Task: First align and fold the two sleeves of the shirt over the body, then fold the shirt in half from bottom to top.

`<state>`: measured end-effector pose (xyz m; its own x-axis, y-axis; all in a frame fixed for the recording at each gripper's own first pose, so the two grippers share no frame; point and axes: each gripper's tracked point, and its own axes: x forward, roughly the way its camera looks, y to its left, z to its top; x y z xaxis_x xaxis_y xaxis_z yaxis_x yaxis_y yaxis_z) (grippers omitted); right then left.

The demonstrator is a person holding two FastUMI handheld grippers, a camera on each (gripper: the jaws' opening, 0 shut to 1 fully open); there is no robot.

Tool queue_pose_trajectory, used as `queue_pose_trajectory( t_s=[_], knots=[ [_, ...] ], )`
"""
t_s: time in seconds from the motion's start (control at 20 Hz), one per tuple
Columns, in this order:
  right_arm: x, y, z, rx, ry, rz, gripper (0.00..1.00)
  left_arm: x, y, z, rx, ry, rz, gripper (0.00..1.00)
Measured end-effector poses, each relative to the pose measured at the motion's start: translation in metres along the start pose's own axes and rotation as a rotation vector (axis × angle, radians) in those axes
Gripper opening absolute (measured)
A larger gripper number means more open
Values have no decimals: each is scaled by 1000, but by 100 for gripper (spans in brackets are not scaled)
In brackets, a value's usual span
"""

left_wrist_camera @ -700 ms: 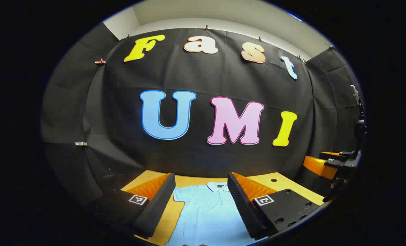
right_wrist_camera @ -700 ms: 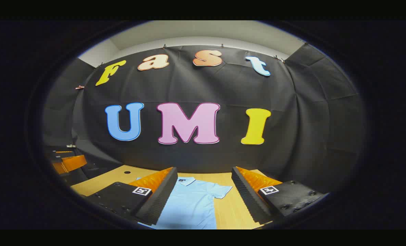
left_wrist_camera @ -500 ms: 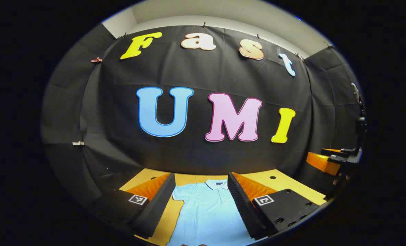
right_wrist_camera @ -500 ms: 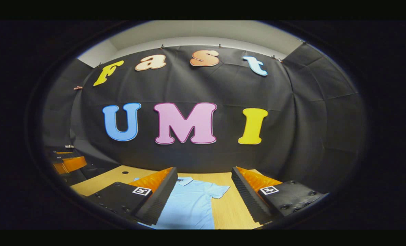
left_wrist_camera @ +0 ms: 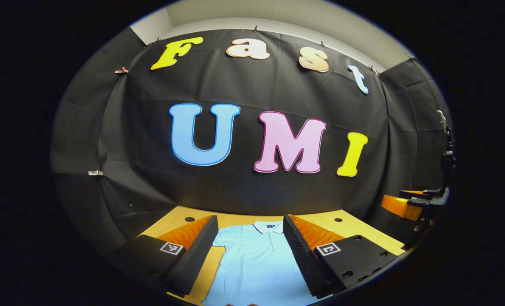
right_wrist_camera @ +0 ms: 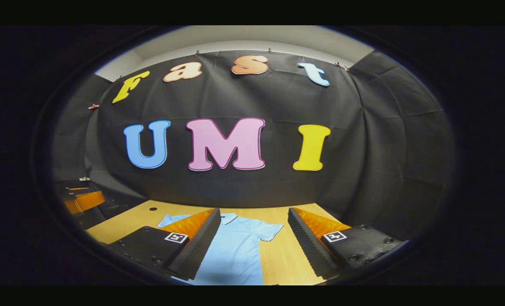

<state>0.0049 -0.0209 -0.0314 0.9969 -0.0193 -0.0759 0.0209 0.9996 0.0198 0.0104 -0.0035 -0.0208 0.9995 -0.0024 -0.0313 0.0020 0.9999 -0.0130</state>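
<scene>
Left gripper view: shirt point(left_wrist_camera: 256, 263) flat on table point(left_wrist_camera: 345, 225); both grippers' jaws spread wide, empty.

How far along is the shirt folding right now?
Nothing looks folded yet. The light blue shirt lies flat on the wooden table, collar toward the wall, and its sleeve is spread out to the side. In hand: both the left gripper and the right gripper are open above the shirt, holding nothing. Left to do: fold both sleeves over the body, then fold the shirt bottom to top.
</scene>
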Motion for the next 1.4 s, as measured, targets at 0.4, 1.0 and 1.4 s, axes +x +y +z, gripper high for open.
queue_pose_trajectory(
  t_s=[0.4,1.0,1.4],
  knots=[
    [35,-12,-33,17,112,11,99,10,2,-17,-36,53,25,98],
    [158,-49,-92,-16,273,17,99,44,28,-38,-54,125,186,98],
    [228,-71,-153,-39,414,-13,99,56,41,-61,-46,190,285,98]
  ],
)
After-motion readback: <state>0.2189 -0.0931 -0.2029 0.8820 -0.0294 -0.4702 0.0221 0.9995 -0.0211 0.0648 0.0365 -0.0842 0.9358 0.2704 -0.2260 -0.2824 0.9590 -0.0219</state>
